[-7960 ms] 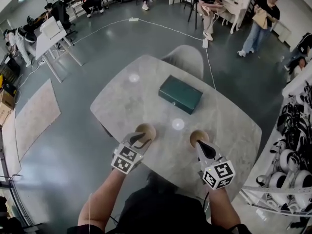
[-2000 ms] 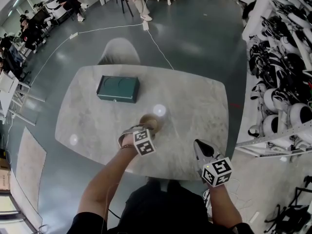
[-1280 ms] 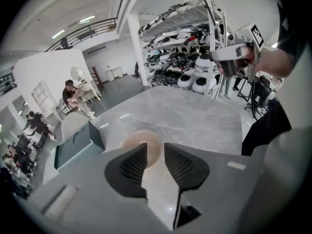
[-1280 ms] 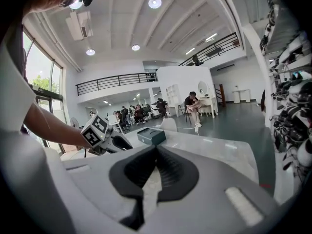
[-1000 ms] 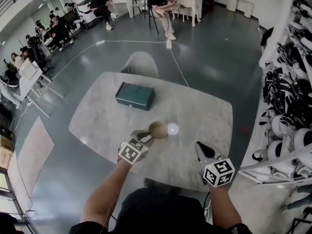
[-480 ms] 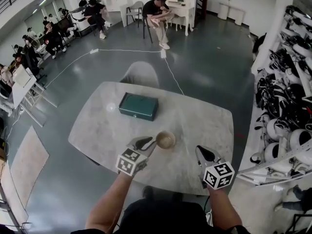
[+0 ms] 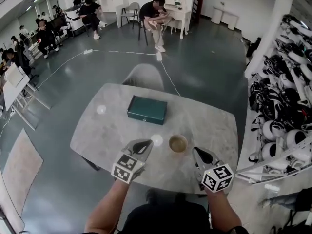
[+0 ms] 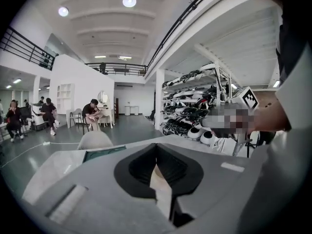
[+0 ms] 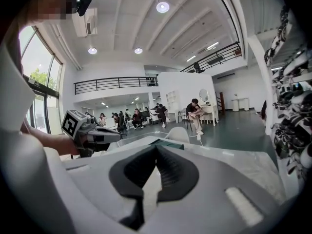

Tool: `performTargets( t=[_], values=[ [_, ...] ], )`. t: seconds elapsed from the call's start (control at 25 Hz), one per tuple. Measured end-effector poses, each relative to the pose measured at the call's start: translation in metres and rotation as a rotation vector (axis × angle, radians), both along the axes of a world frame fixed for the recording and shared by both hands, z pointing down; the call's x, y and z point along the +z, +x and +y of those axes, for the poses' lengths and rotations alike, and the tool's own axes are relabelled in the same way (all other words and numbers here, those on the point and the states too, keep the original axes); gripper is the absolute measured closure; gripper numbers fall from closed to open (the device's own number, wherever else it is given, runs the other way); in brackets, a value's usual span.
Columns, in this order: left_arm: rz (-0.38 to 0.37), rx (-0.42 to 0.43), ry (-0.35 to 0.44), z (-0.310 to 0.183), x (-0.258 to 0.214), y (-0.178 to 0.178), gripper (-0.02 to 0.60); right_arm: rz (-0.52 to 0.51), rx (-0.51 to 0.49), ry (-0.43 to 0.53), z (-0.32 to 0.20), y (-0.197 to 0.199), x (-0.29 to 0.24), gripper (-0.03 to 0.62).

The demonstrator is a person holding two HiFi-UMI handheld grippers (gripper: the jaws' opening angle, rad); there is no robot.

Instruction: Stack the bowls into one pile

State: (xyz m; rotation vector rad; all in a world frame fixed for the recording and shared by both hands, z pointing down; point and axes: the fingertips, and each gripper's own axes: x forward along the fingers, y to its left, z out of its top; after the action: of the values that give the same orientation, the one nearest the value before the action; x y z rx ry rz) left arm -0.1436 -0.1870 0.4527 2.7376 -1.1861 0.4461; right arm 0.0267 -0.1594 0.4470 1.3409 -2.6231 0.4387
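A pale marble table (image 7: pixel 107 135) fills the middle of the head view, a dark green box (image 7: pixel 147 110) lying on its far half. A grey chair (image 7: pixel 145 75) stands just behind it. Shelves (image 7: pixel 287 106) of white gear line the right edge. Seated people (image 7: pixel 156 11) gather along the top, and a white cable (image 7: pixel 122 52) crosses the floor.

The table (image 7: pixel 107 130) is of pale grey marble with faint darker veins. On the table, the bowls (image 7: pixel 178 143) are light tan, more brown inside, and the box (image 7: pixel 147 109) is dark green. At the table's far side the chair (image 7: pixel 146 76) is pale grey-white. Around the table the floor (image 7: pixel 209 77) is dark blue-grey.
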Motion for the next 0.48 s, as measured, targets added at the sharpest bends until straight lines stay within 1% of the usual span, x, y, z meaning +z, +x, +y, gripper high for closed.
performTargets(
  t=[0.12,0.24,0.36,0.48],
  values=[
    [0.023,-0.007,0.035,-0.002,-0.012,-0.017,0.571,0.004,-0.003,0.025,0.004,-0.017,-0.011,0.591],
    [-0.006,-0.02,0.057,-0.003,-0.02,-0.025,0.572,0.019,0.005,0.055,0.007,-0.02,-0.024,0.591],
    [0.005,-0.032,0.038,-0.006,-0.028,-0.018,0.572,0.019,0.024,0.083,0.008,-0.008,-0.038,0.591],
    [0.017,-0.066,0.05,-0.012,-0.035,-0.01,0.572,0.011,0.038,0.095,0.006,0.009,-0.043,0.591]
  ],
)
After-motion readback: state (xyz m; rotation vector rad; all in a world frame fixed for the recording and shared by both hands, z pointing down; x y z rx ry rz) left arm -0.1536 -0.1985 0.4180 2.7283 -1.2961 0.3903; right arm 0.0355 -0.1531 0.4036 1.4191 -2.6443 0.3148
